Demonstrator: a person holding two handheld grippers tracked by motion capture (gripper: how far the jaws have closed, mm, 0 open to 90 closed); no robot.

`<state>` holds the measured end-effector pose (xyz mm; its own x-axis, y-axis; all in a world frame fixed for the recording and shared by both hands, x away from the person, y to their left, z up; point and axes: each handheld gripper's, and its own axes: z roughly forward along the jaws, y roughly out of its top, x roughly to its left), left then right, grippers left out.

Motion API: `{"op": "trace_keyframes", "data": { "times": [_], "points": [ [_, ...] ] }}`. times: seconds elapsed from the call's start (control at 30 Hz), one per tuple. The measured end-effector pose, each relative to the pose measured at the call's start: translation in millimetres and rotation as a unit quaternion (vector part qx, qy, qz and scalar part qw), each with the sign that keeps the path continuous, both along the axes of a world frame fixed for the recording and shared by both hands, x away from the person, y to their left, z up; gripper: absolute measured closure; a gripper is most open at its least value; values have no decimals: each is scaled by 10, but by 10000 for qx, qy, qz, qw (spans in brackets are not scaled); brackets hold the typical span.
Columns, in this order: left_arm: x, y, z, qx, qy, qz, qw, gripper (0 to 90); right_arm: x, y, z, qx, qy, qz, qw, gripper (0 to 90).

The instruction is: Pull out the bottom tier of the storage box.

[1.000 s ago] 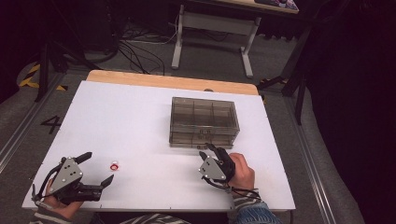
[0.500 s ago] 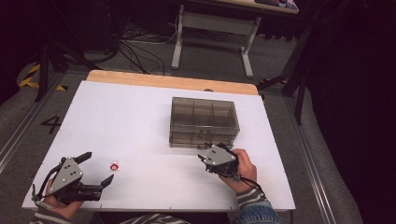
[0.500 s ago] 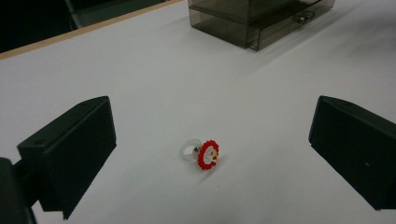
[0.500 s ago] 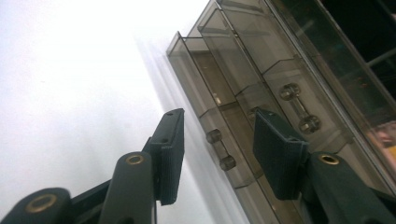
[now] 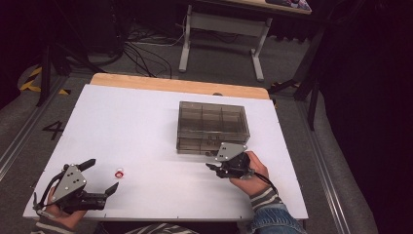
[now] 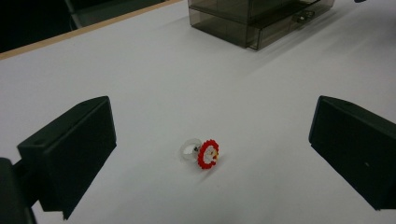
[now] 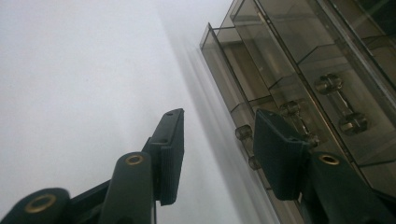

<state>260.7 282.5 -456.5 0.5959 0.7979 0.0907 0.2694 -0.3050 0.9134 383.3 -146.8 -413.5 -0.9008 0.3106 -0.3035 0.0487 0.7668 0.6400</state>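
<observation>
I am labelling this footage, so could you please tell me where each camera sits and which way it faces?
High view: above the person's side, looking forward and down on the white table; both hands show, with the left gripper and right gripper.
Left gripper view: on that gripper, looking between open jaws at the red ring.
Right gripper view: looking along its jaws at the drawer box.
All three views show the drawer box.

Black two-jaw tools [image 5: 217,168], grey triangular top plates, striped cuffs, denim sleeve.

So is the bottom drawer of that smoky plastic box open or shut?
Slightly open. The bottom drawer sticks out past the box front; the right gripper view shows it protruding too.
</observation>
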Motion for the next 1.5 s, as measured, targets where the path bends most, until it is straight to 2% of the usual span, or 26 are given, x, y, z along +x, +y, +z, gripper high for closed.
{"op": "trace_keyframes", "data": {
  "times": [0.1,0.23,0.5,0.67,0.87,1.1,1.17,1.2,1.23,1.33,1.47,1.5],
  "points": [
    [-4,-2,-2,-28,24,11,10000,13,47,2,10,-104,72,23,9999,542],
    [0,-1,-1,2,13,-7,10000,13,105,21,9,-278,39,67,9996,547],
    [0,0,-1,-3,5,0,10000,13,215,50,-42,-545,47,-36,9985,548],
    [0,1,0,8,-2,0,10000,13,279,70,-84,-815,-22,-38,9967,547],
    [0,-1,-3,-24,24,5,10000,14,334,98,-140,-988,-45,-102,9950,547],
    [2,-1,-4,-17,42,-2,10000,13,361,139,-227,-1243,-205,-159,9919,556],
    [2,-1,-4,-18,41,-1,10000,14,379,140,-242,-1316,-191,-86,9911,562],
    [3,0,-4,-21,43,1,10000,13,381,148,-257,-1310,-211,-165,9910,566],
    [4,0,-5,-19,45,0,10000,13,392,151,-271,-1404,-206,-102,9898,570],
    [6,0,-6,-17,52,-7,10000,13,416,165,-305,-1472,-222,-115,9888,580],
    [10,3,-6,-15,36,-1,10000,14,447,174,-332,-1383,-177,-222,9900,609],
    [9,3,-7,-19,38,1,10000,14,454,172,-335,-1444,-176,-165,9892,614]
  ]
}}
